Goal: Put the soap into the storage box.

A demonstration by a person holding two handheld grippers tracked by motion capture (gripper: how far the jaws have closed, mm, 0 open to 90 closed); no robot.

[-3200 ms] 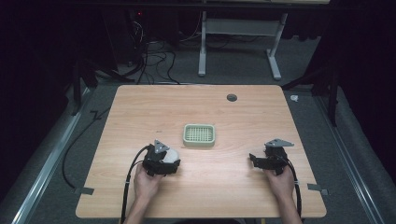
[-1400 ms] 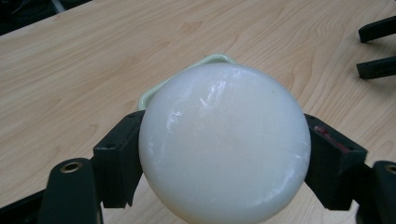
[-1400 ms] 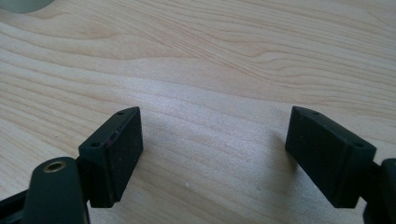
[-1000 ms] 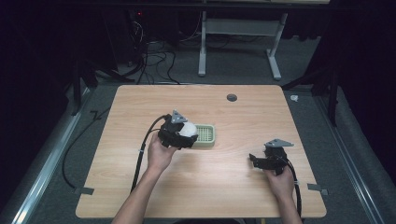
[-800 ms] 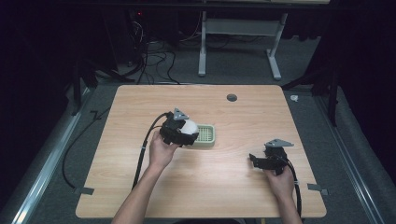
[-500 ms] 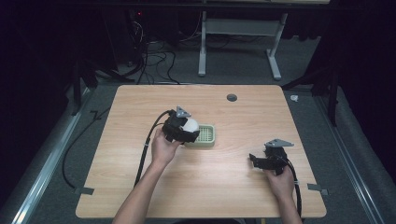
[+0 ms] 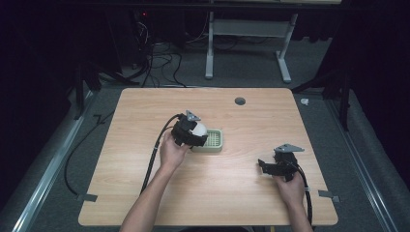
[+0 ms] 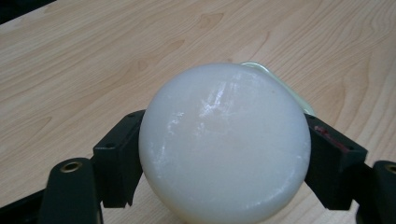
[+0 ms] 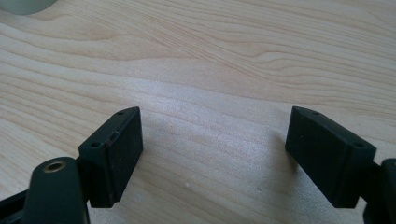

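Observation:
A round white soap bar (image 8: 224, 144) is clamped between the two black jaws of my left gripper (image 8: 224, 154). From above, that left gripper (image 7: 193, 133) hovers at the left edge of a pale green slotted soap tray (image 7: 214, 141) near the table's middle, with the white soap bar (image 7: 198, 129) showing at its tip. A sliver of the tray's rim (image 8: 275, 79) peeks out behind the soap. My right gripper (image 7: 267, 166) rests low over the front right of the table, and its jaws stand wide apart with bare wood between them; the right gripper (image 9: 212, 156) is open.
The wooden table (image 7: 145, 111) has a dark cable grommet (image 7: 240, 101) at its far edge. Black cables trail from both grippers toward the front edge. A white desk frame (image 7: 246, 48) stands on the floor beyond the table. A corner of the tray (image 9: 25, 5) shows top left.
My left gripper left the front left of the table and carried the white soap forward and right to the tray's left edge. The right gripper has stayed put.

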